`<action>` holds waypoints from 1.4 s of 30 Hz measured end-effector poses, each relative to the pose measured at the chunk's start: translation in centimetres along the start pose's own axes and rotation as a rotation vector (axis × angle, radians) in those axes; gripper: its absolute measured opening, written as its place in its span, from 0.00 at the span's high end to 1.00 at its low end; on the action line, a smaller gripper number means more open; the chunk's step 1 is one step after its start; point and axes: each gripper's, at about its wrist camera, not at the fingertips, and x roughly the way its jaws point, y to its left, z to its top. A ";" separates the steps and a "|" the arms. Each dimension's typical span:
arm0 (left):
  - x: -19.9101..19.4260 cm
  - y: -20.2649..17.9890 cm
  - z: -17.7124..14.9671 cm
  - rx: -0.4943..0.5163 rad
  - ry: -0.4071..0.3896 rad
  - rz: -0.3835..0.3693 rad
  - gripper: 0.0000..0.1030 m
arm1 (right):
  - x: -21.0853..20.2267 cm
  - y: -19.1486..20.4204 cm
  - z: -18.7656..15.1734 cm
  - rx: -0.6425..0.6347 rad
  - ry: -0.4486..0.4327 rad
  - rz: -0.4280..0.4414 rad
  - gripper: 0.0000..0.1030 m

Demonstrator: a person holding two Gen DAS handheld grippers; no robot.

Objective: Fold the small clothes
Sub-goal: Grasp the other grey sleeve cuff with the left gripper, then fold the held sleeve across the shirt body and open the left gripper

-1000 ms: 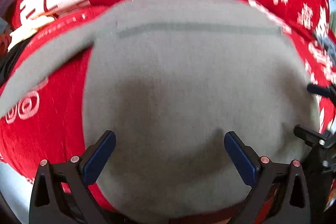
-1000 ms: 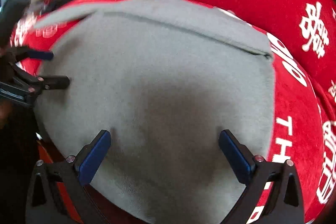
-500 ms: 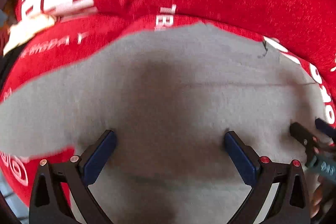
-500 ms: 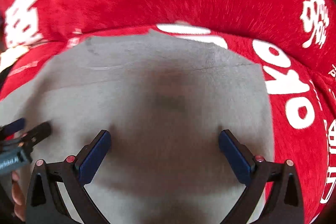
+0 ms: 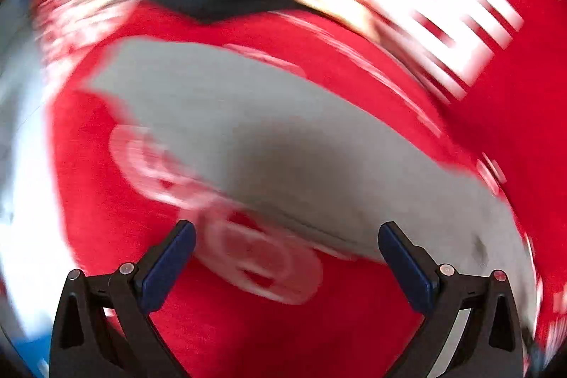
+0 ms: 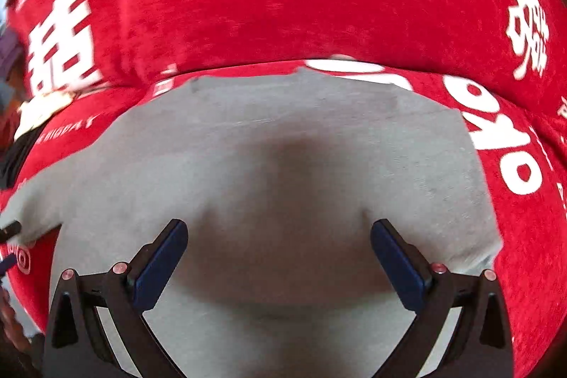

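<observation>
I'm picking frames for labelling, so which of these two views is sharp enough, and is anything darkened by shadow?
Left wrist view: heavy motion blur smears the red printed cover and the grey garment; only the left gripper is crisp. Right wrist view: mostly sharp, with fisheye bending at the edges; a soft dark shadow lies on the grey garment ahead of the open right gripper.

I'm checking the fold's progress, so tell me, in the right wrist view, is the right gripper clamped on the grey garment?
No, the right gripper is wide open above the grey garment, gripping nothing.
</observation>
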 end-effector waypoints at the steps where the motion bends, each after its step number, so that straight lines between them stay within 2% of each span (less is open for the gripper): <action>1: 0.0 3.5 1.2 -0.092 -0.037 0.033 0.00 | -0.3 0.9 -0.3 -0.021 -0.006 0.004 0.00; 2: 0.4 5.3 1.6 -0.139 -0.043 0.047 0.00 | -0.6 1.5 -0.5 -0.037 -0.009 0.009 0.00; 4: 2.6 9.7 3.3 -0.265 0.000 0.047 0.00 | -0.9 2.8 -0.8 -0.069 -0.012 0.016 0.00; 5: 3.1 10.7 4.3 -0.292 -0.019 0.072 0.00 | -1.0 3.6 -0.9 -0.088 -0.013 0.017 0.00; 6: 3.1 10.6 4.8 -0.287 -0.045 0.090 0.00 | -1.2 4.3 -1.1 -0.106 -0.016 0.015 0.00; 9: 4.2 10.0 7.6 -0.276 -0.041 0.074 0.00 | -1.5 5.9 -1.4 -0.153 -0.018 0.006 0.00; 11: 5.0 8.6 9.0 -0.228 -0.035 0.069 0.00 | -1.8 6.6 -1.3 -0.169 -0.020 0.003 0.00; 14: 6.1 6.4 9.5 -0.162 -0.031 0.176 0.03 | -2.5 7.6 -1.0 -0.183 -0.036 -0.001 0.00; 16: 5.5 6.2 9.5 -0.171 -0.078 0.205 0.26 | -3.0 8.2 -0.7 -0.192 -0.048 -0.002 0.00; 18: 4.7 6.5 9.6 -0.190 -0.104 0.165 0.73 | -3.2 8.7 -0.4 -0.204 -0.052 -0.006 0.00; 19: 4.9 6.5 9.8 -0.199 -0.097 0.134 0.82 | -3.2 9.0 -0.3 -0.209 -0.052 -0.010 0.00; 20: 4.9 6.8 9.9 -0.212 -0.086 0.100 0.85 | -3.2 9.4 -0.2 -0.216 -0.050 -0.011 0.00; 26: 4.3 9.6 10.0 -0.312 -0.067 -0.035 0.87 | -2.8 13.1 1.3 -0.277 -0.060 0.020 0.00; 28: 3.8 9.9 9.7 -0.314 -0.076 -0.057 0.87 | -1.8 15.1 2.0 -0.310 -0.057 0.028 0.00; 30: 3.2 9.6 9.4 -0.297 -0.085 -0.066 0.87 | 0.3 17.6 2.7 -0.343 -0.024 0.028 0.00; 33: 2.5 9.7 9.6 -0.269 -0.098 -0.089 0.87 | 3.8 21.0 3.0 -0.380 0.011 -0.026 0.00; 36: 2.2 9.8 10.0 -0.255 -0.103 -0.105 0.87 | 7.6 24.4 2.3 -0.412 0.108 -0.078 0.00; 39: 2.3 9.6 10.0 -0.232 -0.100 -0.099 0.88 | 8.5 28.1 0.3 -0.490 0.139 -0.013 0.00; 40: 2.3 9.5 10.0 -0.222 -0.099 -0.096 0.88 | 8.1 29.3 -0.4 -0.520 0.137 0.035 0.00; 42: 2.1 9.3 10.0 -0.209 -0.102 -0.097 0.88 | 6.0 30.6 -1.0 -0.535 0.135 0.198 0.02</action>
